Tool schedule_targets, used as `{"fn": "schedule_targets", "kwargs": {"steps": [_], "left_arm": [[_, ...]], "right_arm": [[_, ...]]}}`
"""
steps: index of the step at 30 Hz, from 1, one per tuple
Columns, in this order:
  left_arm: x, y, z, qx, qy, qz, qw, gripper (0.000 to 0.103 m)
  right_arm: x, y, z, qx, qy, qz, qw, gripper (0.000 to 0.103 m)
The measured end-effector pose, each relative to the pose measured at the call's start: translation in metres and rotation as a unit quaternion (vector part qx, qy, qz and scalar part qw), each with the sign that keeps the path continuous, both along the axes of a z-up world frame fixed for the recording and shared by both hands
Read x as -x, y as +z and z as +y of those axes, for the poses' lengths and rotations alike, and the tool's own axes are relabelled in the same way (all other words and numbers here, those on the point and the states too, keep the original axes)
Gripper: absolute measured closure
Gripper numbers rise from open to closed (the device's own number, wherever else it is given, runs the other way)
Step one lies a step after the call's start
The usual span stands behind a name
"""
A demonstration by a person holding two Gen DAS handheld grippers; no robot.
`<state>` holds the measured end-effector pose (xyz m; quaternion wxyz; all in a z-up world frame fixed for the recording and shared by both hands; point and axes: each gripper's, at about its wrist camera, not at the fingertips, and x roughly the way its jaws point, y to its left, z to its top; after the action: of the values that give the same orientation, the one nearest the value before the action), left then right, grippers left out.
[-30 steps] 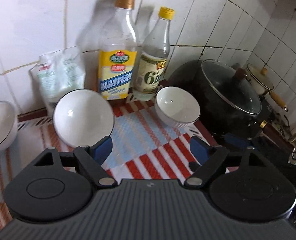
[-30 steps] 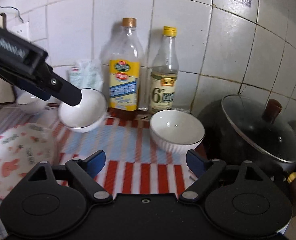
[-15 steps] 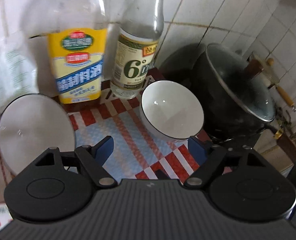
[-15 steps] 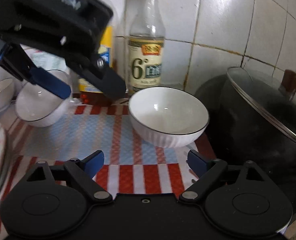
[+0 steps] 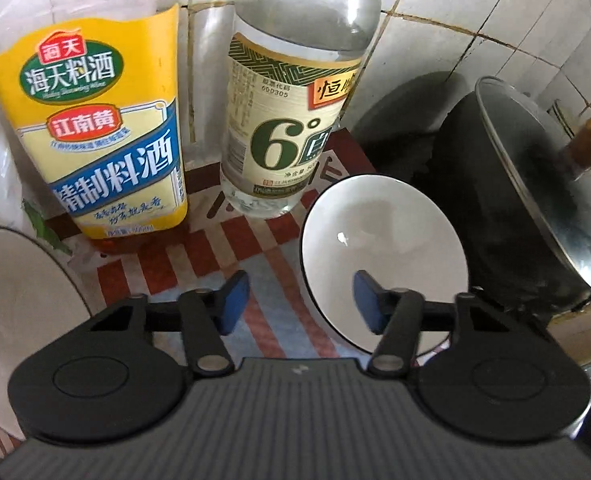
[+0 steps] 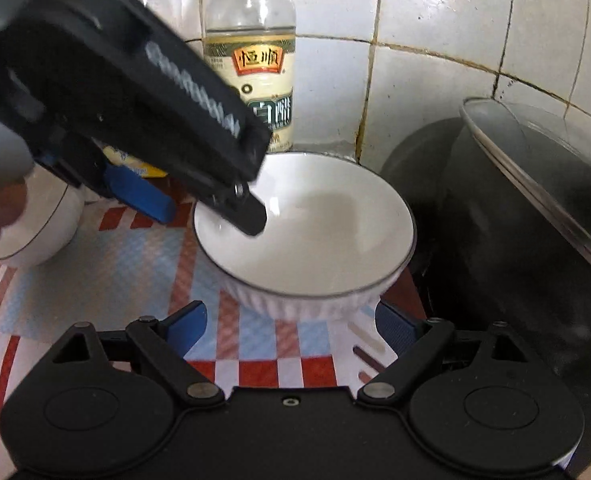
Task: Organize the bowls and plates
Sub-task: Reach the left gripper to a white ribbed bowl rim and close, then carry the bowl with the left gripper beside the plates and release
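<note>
The right gripper (image 6: 291, 326) gaped, empty, just short of the white bowl (image 6: 315, 232) at twelve o'clock. The left gripper (image 5: 301, 300) straddled its near-left rim, jaws wide, nothing gripped. Stacking looked barely begun; another bowl (image 6: 35, 232) waited at nine o'clock.

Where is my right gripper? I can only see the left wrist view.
Observer: The right gripper sits low in front of the white bowl, jaws wide apart and empty.
Operator: Is the bowl's outside plain?
Observer: No, the right wrist view shows a ribbed outer wall.
Operator: Does my left gripper straddle the rim?
Observer: Yes. The left gripper has one finger inside the bowl and the other outside, and it is not closed.
</note>
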<state>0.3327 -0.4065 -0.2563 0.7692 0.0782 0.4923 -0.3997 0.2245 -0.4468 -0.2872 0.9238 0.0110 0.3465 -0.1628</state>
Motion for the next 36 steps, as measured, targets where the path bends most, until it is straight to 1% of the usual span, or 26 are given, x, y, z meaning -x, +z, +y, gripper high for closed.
{"fn": "schedule_targets", "kwargs": {"steps": [1, 2, 5, 6, 8, 10, 13, 15, 19, 24, 28, 32, 36], "left_arm": [[-0.001, -0.003, -0.001, -0.003, 0.000, 0.000, 1.0000, 0.064], [-0.002, -0.005, -0.001, -0.005, 0.002, 0.003, 1.0000, 0.073], [-0.003, -0.010, 0.001, 0.010, 0.002, 0.018, 0.9998, 0.081], [-0.002, -0.009, 0.000, 0.010, 0.000, 0.018, 0.9998, 0.086], [0.000, -0.009, -0.001, 0.013, -0.005, 0.015, 0.9998, 0.089], [0.003, -0.008, -0.003, 0.014, -0.009, 0.005, 0.9998, 0.090], [0.009, -0.006, -0.006, 0.002, -0.022, -0.012, 0.9997, 0.090], [0.013, -0.003, -0.006, 0.002, -0.027, -0.018, 0.9995, 0.090], [0.024, 0.009, 0.003, 0.002, -0.036, -0.032, 0.9989, 0.090], [0.044, 0.029, 0.025, -0.011, -0.050, -0.045, 0.9976, 0.089], [0.060, 0.047, 0.049, -0.010, -0.058, -0.049, 0.9971, 0.089], [0.076, 0.061, 0.072, -0.006, -0.065, -0.050, 0.9966, 0.089], [0.092, 0.067, 0.092, -0.009, -0.067, -0.049, 0.9965, 0.089]], "right_arm": [[-0.003, -0.001, -0.001, 0.002, -0.001, 0.002, 1.000, 0.009], [-0.005, -0.003, -0.003, 0.003, -0.001, 0.004, 1.000, 0.009], [-0.011, -0.007, -0.007, -0.001, -0.004, 0.008, 1.000, 0.009], [-0.013, -0.007, -0.008, -0.004, -0.006, 0.007, 1.000, 0.009], [-0.015, -0.007, -0.010, -0.005, -0.009, 0.003, 1.000, 0.009], [-0.015, -0.005, -0.010, 0.001, -0.008, -0.002, 1.000, 0.010], [-0.015, -0.004, -0.009, -0.004, -0.009, 0.002, 1.000, 0.011], [-0.013, -0.002, -0.009, -0.012, -0.010, 0.002, 1.000, 0.011], [-0.004, 0.007, -0.002, -0.015, -0.016, -0.003, 1.000, 0.011], [0.014, 0.024, 0.019, -0.017, -0.016, -0.007, 1.000, 0.011], [0.035, 0.036, 0.036, -0.021, -0.016, -0.017, 1.000, 0.011], [0.053, 0.049, 0.053, -0.005, -0.010, -0.024, 1.000, 0.011], [0.071, 0.055, 0.069, 0.003, -0.005, -0.025, 1.000, 0.011]]}}
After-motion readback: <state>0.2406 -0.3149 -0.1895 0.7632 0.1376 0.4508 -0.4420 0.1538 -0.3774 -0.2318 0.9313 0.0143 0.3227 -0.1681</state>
